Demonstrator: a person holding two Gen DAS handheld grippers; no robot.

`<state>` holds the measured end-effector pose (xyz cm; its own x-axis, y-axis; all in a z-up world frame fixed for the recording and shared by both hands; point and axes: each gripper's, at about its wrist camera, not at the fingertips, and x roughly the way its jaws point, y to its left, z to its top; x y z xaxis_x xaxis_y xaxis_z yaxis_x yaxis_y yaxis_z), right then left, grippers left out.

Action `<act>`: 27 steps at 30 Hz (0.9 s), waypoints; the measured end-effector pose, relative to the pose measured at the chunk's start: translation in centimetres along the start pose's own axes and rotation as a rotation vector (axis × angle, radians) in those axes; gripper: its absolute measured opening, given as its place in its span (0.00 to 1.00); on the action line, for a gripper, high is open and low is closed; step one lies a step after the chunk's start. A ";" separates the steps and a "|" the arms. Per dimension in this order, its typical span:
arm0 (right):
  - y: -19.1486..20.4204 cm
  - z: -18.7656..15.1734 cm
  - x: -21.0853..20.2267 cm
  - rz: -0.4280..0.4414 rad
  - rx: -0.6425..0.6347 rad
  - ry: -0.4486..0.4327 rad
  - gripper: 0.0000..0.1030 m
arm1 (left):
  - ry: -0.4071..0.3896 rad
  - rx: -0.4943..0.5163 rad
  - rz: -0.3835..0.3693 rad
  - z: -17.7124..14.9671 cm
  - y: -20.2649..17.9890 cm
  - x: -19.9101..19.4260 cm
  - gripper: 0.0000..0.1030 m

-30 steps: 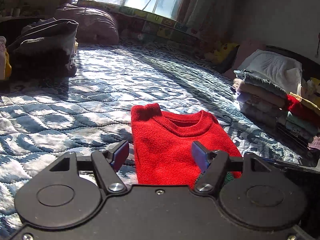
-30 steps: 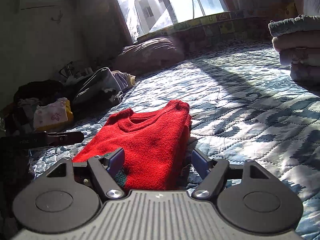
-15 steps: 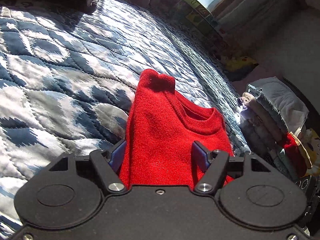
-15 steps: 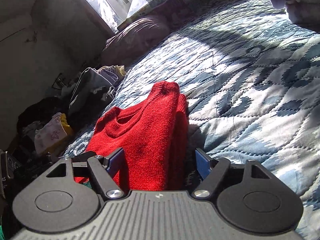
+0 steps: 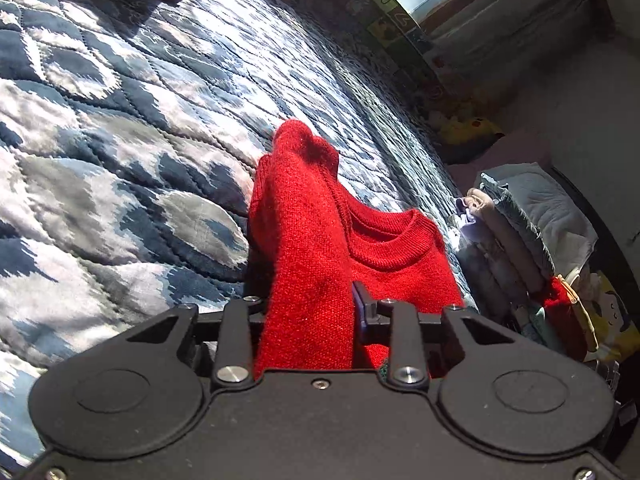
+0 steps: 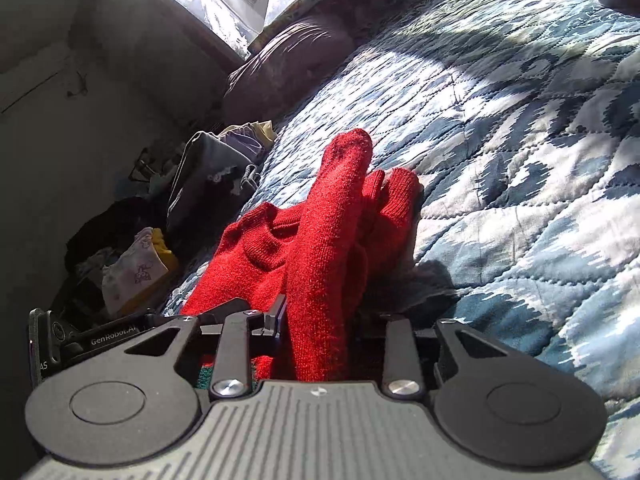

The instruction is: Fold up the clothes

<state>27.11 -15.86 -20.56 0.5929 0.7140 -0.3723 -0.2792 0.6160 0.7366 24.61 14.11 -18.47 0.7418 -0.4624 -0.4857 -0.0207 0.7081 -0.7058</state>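
On the left, the near edge of a red sweater [image 5: 308, 280] is pinched between the closed jaws of the left gripper [image 5: 308, 312], so that a ridge of knit is raised above the blue and white quilt [image 5: 120, 140]. The rest of the garment, with its round collar, is laid on the quilt just beyond. A stack of folded clothes [image 5: 516, 240] is seen at the far right of that view. In the right wrist view, another fold of the sweater [image 6: 320, 280] is clamped by the right gripper [image 6: 320, 320], and loose clothes [image 6: 136, 268] are piled at the left.
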 end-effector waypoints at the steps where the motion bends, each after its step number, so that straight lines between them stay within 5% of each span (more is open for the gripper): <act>1: -0.1 0.0 -0.5 0.022 0.022 -0.015 0.28 | -0.004 -0.009 -0.017 0.1 -0.1 -0.3 0.27; 8: 0.8 -0.2 -7.1 0.173 0.098 -0.154 0.28 | -0.030 0.010 -0.151 -0.2 -4.7 -3.9 0.26; 17: -3.0 -3.9 -14.0 0.088 0.294 -0.171 0.28 | 0.124 0.007 -0.146 -4.8 -8.0 -2.4 0.26; 27: -3.5 6.2 -22.7 0.075 0.189 -0.398 0.28 | 0.134 0.096 -0.357 -1.9 -20.8 3.7 0.26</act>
<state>19.31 -36.32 -11.14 0.8311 0.5479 -0.0949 -0.2116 0.4694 0.8573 26.51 -3.30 -6.55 0.5968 -0.7496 -0.2862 0.2897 0.5340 -0.7943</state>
